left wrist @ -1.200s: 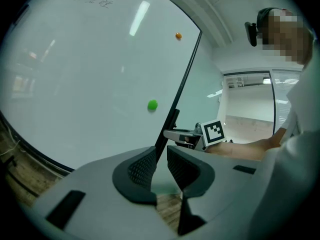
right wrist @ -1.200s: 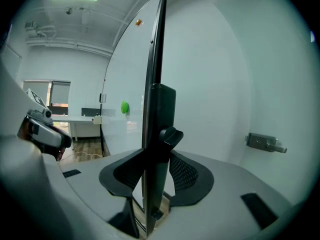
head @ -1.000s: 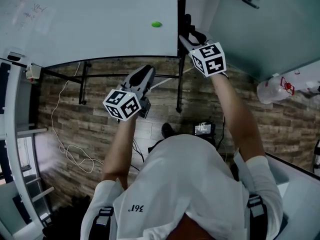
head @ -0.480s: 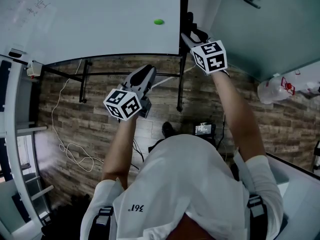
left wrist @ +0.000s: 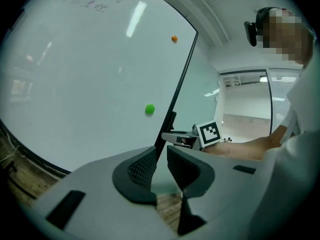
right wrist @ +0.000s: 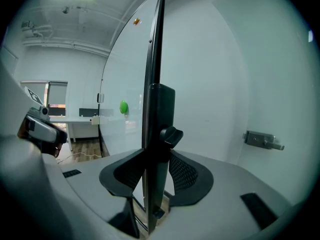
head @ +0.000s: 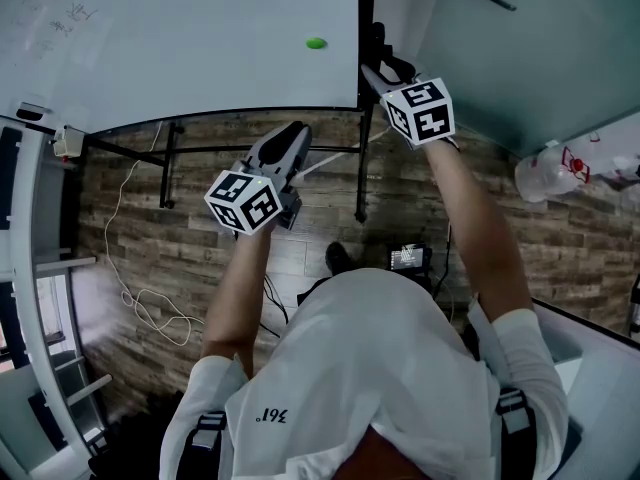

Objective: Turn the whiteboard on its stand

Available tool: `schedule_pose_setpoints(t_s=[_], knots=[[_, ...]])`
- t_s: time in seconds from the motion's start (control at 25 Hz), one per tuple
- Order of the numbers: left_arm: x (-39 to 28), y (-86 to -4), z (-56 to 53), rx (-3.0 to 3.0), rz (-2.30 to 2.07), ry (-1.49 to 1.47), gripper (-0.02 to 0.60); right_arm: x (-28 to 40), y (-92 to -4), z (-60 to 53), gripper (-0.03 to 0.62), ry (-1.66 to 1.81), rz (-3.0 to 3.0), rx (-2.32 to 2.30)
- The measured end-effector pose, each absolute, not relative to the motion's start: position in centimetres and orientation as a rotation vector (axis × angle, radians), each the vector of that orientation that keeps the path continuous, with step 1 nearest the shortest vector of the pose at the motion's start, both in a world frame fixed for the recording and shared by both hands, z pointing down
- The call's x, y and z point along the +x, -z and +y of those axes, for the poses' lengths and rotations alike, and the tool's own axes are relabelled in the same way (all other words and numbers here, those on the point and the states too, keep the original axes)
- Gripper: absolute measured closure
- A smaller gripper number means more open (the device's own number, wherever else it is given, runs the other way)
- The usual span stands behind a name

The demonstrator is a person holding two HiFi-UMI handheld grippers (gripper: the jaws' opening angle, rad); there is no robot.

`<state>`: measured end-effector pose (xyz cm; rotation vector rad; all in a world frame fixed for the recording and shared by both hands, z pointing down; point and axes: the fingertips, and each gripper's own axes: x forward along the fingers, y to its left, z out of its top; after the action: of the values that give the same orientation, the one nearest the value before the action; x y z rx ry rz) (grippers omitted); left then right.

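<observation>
The whiteboard point(head: 200, 38) is a large white panel in a black frame, with a green magnet point(head: 316, 43) near its right edge. My right gripper point(head: 372, 63) is at that right edge. In the right gripper view the black frame edge point(right wrist: 154, 59) and a clamp knob point(right wrist: 171, 134) stand between the jaws of the right gripper point(right wrist: 157, 171), whose pads are against both sides. My left gripper point(head: 290, 133) hovers below the board's bottom edge and touches nothing. The jaws of the left gripper point(left wrist: 161, 159) stand a little apart with nothing between them, facing the whiteboard point(left wrist: 90, 84).
Black stand legs point(head: 165, 163) rest on the wood floor, where a white cable point(head: 140, 298) loops. A wall point(head: 520, 58) stands close behind the board's right edge, with a metal latch point(right wrist: 262, 140) on it. A small screen device point(head: 408, 258) lies by my feet.
</observation>
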<state>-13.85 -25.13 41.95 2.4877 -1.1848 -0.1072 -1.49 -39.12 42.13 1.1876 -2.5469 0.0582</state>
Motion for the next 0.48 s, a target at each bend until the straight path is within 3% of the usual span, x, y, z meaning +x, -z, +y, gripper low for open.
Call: schedule_pose_setpoints(t_s=[0.48], knots=[[-12.6,-41.5,-26.8,2.523,-1.137,0.091,0.525,-0.8,-42.2,-37.8,0.427,-0.062,-2.552,1.19]])
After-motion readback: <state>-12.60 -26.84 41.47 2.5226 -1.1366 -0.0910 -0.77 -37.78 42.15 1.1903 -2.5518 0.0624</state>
